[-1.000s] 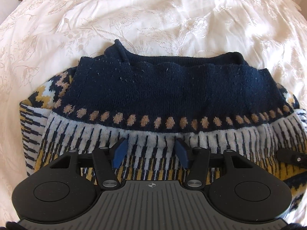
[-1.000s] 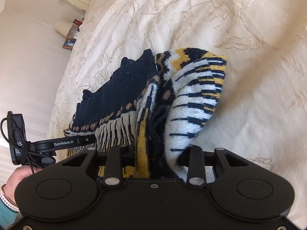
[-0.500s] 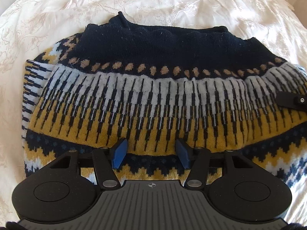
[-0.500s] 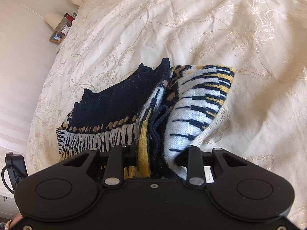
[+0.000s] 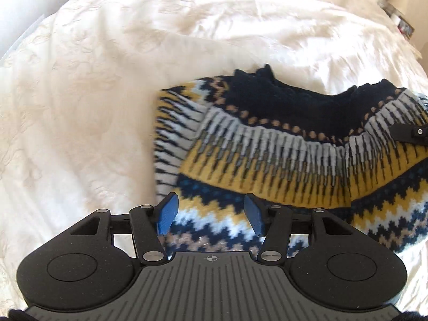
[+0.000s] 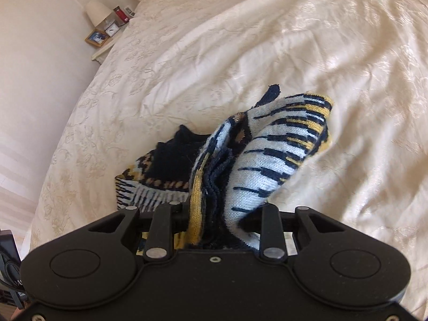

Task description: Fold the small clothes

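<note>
At the far left of the left wrist view there is only the cream bedspread [image 5: 80,107], with a faint flower pattern and soft wrinkles. A little to the right, the left gripper [image 5: 210,215] stands with its jaws apart and nothing between them; its two blue pads [image 5: 168,214] hang over the near hem of the sweater [image 5: 281,160], and I cannot tell if they touch the knit. The sweater lies folded on the bedspread, right of the middle. It is a patterned knit — dark navy at the far edge, then a row of tan dots, pale stripes, a yellow band and zigzag lines nearest to the camera. On its left side a striped part is folded under the body. At the right edge of this view a black piece of the right gripper [image 5: 412,133] rests against the cloth.

In the right wrist view, a small bedside table [image 6: 103,50] stands far left with a picture frame [image 6: 96,37], a small clock [image 6: 112,28] and a lamp [image 6: 97,13]. In the middle, the right gripper [image 6: 216,230] is closed on the sweater [image 6: 270,157]: several layers of knit are bunched between its fingers and rise in a striped fold — its top edge stands clear above the bedspread [image 6: 361,80], which fills the right side.
</note>
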Available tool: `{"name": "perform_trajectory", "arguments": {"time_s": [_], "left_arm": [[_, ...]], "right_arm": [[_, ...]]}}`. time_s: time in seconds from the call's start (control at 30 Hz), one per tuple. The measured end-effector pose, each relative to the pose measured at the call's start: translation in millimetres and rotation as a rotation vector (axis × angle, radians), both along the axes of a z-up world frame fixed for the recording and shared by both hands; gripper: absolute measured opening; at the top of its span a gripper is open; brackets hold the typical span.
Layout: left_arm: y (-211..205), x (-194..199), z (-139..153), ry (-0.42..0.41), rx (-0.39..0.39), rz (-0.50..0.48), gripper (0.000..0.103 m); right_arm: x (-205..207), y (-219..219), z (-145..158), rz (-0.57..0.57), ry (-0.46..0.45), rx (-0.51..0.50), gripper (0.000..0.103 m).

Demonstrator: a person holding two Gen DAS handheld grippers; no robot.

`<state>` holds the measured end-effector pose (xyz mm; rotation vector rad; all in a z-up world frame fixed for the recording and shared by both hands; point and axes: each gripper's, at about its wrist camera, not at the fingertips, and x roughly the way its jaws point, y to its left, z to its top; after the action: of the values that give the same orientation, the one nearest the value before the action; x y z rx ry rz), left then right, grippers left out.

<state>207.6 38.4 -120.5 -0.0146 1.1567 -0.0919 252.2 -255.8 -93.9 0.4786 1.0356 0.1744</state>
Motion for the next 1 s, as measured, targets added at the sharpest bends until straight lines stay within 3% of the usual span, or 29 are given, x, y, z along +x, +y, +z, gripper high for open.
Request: {"name": "perform_trajectory", "arguments": {"time_s": [0.13, 0.3, 0.5, 0.63, 0.73, 0.87, 1.0], "left_arm": [[36, -12, 6, 0.001, -0.001, 0.040, 0.053], [69, -29, 0, 0.033, 0.010, 0.064, 0.053], [94, -39, -8, 0.064, -0.007, 0.091, 0.053], [102, -39, -9, 0.068, -0.011, 0.092, 0.053], [104, -36, -9, 0.069, -0.015, 0.094, 0.053], [103, -35, -7, 0.067, -0.025, 0.086, 0.053], [98, -32, -3, 0.059, -0.025, 0.060, 0.053]], "right_arm": [[16, 50, -1, 0.061, 0.009, -0.006, 0.038], [29, 106, -24, 0.120, 0.055, -0.030, 0.038], [37, 154, -42, 0.177, 0.097, -0.163, 0.038], [39, 169, -46, 0.193, 0.106, -0.207, 0.046], [37, 171, -39, 0.211, 0.053, -0.143, 0.052], [29, 163, -26, 0.213, -0.049, 0.035, 0.053], [20, 151, -13, 0.171, -0.098, 0.041, 0.053]]}}
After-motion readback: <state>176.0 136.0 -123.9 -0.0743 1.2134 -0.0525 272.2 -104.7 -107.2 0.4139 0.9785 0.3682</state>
